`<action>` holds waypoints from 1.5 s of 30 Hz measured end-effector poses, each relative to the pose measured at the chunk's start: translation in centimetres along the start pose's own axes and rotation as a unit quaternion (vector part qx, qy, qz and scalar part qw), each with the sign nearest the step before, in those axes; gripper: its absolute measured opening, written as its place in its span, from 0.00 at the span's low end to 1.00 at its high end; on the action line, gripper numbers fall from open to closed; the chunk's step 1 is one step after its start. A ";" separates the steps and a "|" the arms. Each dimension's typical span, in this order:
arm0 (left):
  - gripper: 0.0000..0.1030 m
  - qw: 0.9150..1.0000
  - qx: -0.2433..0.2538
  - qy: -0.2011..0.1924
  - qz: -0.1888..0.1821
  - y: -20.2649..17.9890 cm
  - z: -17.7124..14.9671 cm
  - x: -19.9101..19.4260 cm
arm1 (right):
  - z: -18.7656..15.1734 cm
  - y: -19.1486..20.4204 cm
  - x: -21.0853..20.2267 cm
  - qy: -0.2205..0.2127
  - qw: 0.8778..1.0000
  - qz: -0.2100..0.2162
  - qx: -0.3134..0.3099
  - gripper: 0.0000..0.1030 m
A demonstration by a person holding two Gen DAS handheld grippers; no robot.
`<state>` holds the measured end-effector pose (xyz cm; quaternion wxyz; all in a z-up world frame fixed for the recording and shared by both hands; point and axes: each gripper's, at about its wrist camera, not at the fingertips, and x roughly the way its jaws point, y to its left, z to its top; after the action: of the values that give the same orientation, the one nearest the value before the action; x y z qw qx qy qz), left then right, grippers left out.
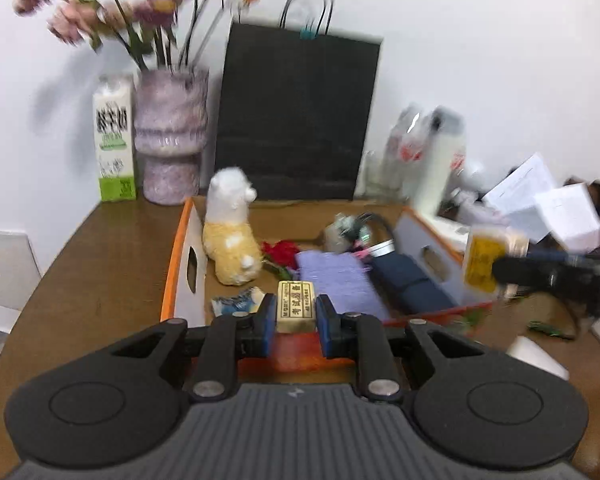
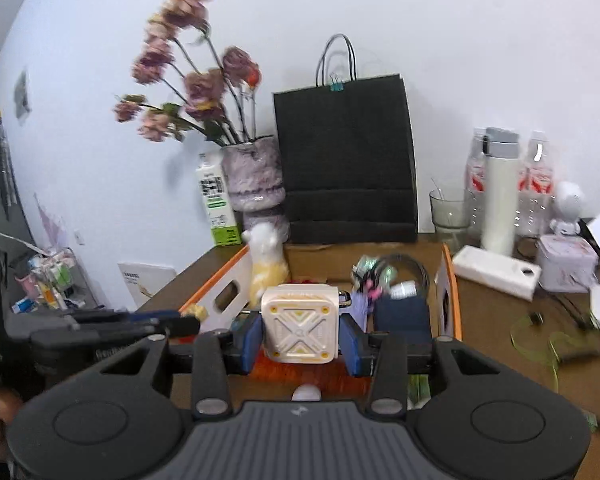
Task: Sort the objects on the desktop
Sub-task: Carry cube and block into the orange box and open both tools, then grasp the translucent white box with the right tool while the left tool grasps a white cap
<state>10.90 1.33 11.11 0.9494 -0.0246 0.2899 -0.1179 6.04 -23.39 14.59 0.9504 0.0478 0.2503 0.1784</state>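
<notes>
Between the blue pads of the left gripper (image 1: 296, 314) sits a small cream-and-tan rectangular eraser with printed characters (image 1: 295, 306), clamped on both long sides and held above the near edge of the shallow orange-rimmed cardboard box (image 1: 171, 276). Ahead of those fingers, inside the box, lie a lavender cloth (image 1: 338, 282), a dark navy pouch (image 1: 410, 282) to its right, a red flower (image 1: 282, 252) and a white-and-yellow plush alpaca (image 1: 232, 236) standing at the left wall. Just left of the left fingertips lies a crumpled blue-and-white wrapper (image 1: 236, 300). The right gripper (image 2: 300, 338) is closed on a cream square plastic cube with yellow corner marks (image 2: 299, 326), its patterned face turned toward the camera, also over the box's near rim. Beyond the box stand a black paper bag (image 2: 346, 160), a mottled purple vase of pink flowers (image 2: 254, 178) and a white-and-green carton (image 2: 216, 204). To the right of the right gripper, on the brown wooden desk (image 2: 496, 312), stand a white bottle with a grey cap (image 2: 500, 192) and a clear glass (image 2: 450, 210).
</notes>
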 end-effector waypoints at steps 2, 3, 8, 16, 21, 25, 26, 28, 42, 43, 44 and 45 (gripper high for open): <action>0.21 0.999 -0.017 0.027 0.006 0.9 1.5 3.2 | 1.7 -0.4 3.6 0.022 1.000 -0.008 -0.002 0.39; 0.21 0.999 -0.027 0.037 0.003 1.3 2.0 4.4 | 2.3 -0.8 5.3 0.034 0.999 -0.009 0.006 0.39; 0.21 0.994 -0.059 0.089 -0.006 2.0 3.7 10.3 | 3.6 -2.1 13.6 0.113 0.993 -0.027 0.023 0.39; 0.58 0.994 -0.052 0.100 0.001 1.6 3.9 12.6 | 3.6 -3.6 18.3 0.161 0.984 -0.060 0.050 0.54; 0.78 0.996 -0.044 0.075 0.034 1.0 3.0 10.4 | 3.9 -3.8 16.3 0.136 0.987 -0.074 0.039 0.67; 0.81 0.996 -0.059 0.065 0.034 0.4 1.6 7.5 | 2.5 -3.5 13.1 0.111 0.990 -0.084 0.036 0.68; 0.82 0.996 -0.061 0.056 0.029 0.1 1.0 6.4 | 2.0 -3.2 12.1 0.099 0.991 -0.087 0.032 0.68; 0.88 0.997 -0.056 0.040 0.036 -0.5 0.0 4.7 | 0.9 -2.6 10.1 0.074 0.992 -0.097 0.019 0.69; 1.00 0.998 -0.015 0.003 0.065 -3.2 -11.6 -6.9 | -10.2 2.1 -1.6 0.048 0.996 -0.066 -0.042 0.80; 1.00 0.998 -0.011 0.006 0.068 -3.3 -12.5 -7.6 | -11.0 2.4 -2.3 0.046 0.996 -0.060 -0.046 0.83; 1.00 0.998 -0.001 0.008 0.066 -3.5 -13.3 -8.1 | -11.9 2.8 -2.9 0.048 0.996 -0.056 -0.049 0.83; 1.00 0.997 0.009 0.014 0.070 -3.8 -13.9 -8.6 | -12.7 3.1 -3.4 0.054 0.996 -0.057 -0.051 0.83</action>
<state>-4.51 -0.06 4.70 0.9514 0.0055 0.3031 -0.0542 -4.02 -21.71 5.63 0.9453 -0.0243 0.2940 0.1390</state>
